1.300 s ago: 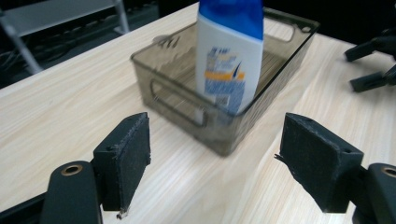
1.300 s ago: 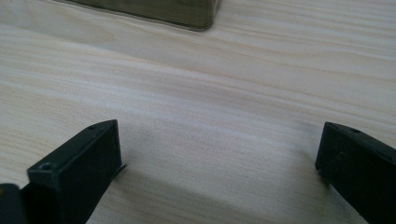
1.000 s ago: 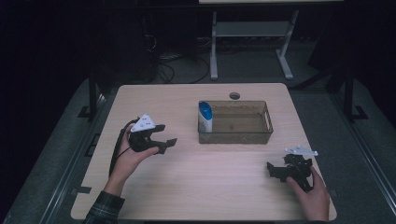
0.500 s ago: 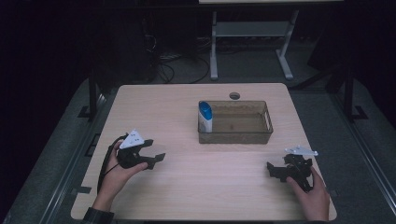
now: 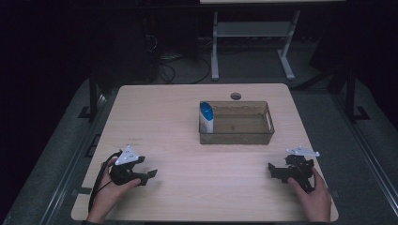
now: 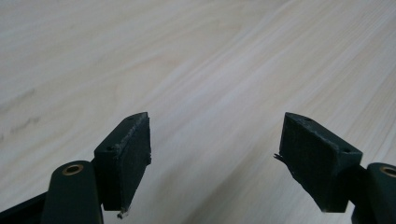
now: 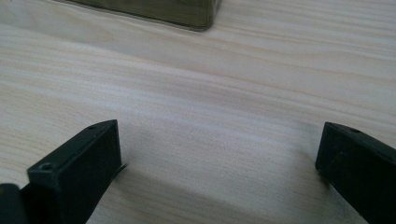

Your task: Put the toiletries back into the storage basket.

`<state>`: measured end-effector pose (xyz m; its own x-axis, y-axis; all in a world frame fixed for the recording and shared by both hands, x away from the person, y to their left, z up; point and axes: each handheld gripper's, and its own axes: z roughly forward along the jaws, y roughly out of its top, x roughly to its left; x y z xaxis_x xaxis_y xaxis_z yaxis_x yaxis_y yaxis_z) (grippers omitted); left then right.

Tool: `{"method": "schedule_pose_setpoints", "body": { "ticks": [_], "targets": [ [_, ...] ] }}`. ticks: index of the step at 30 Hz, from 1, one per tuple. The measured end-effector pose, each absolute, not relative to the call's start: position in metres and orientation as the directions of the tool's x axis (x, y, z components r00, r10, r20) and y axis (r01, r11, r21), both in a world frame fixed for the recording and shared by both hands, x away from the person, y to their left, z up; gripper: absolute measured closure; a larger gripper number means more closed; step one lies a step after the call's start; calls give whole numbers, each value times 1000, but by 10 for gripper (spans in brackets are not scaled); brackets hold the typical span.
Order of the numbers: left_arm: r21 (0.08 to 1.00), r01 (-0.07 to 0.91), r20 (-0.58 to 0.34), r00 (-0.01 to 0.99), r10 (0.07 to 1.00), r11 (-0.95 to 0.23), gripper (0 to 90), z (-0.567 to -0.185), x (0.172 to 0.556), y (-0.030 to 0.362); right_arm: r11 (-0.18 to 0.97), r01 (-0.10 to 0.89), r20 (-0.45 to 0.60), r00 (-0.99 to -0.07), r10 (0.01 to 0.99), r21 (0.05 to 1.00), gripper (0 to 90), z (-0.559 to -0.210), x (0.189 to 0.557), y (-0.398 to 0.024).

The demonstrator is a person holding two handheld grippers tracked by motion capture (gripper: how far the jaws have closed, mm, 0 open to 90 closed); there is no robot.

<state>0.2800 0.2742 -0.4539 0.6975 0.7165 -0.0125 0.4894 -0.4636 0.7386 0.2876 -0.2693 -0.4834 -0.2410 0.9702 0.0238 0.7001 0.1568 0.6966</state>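
Counter (image 5: 187,122): pale wood-grain top with rounded corners and a round cable hole (image 5: 235,96) near its far edge. Dark floor around it; a white frame (image 5: 253,42) and cables (image 5: 173,65) lie beyond.

Bin (image 5: 236,123): clear brownish rectangular tub, right of centre in the far half of the counter, just in front of the cable hole. Its near corner shows at the top of the right gripper view (image 7: 154,11).

Bottle (image 5: 206,117): white with a blue top, upright inside the bin against its left end wall.

Left gripper (image 5: 146,175): near left corner of the counter, low over the wood, held in the left hand (image 5: 105,192), with a grey three-cornered plate on top and a cable looping off its left side. Points toward the middle of the counter. Jaws wide apart, nothing between them; in its own view (image 6: 215,158) bare wood lies in the gap. Well apart from the bin.

Right gripper (image 5: 277,171): near right corner, low over the counter, held in the right hand (image 5: 313,199), grey plate on top. Points left across the counter. Jaws wide apart with bare wood between them (image 7: 219,163). The bin lies beyond it, apart from the jaws.
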Motion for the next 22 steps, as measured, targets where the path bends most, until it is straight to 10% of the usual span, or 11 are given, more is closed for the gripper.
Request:
{"method": "schedule_pose_setpoints", "body": {
  "ticks": [22],
  "targets": [
    [727,515,6,657,754,-455,137,-475,263,291,156,700,25,-240,970,697,0,-483,288,-269]
  ]
}}
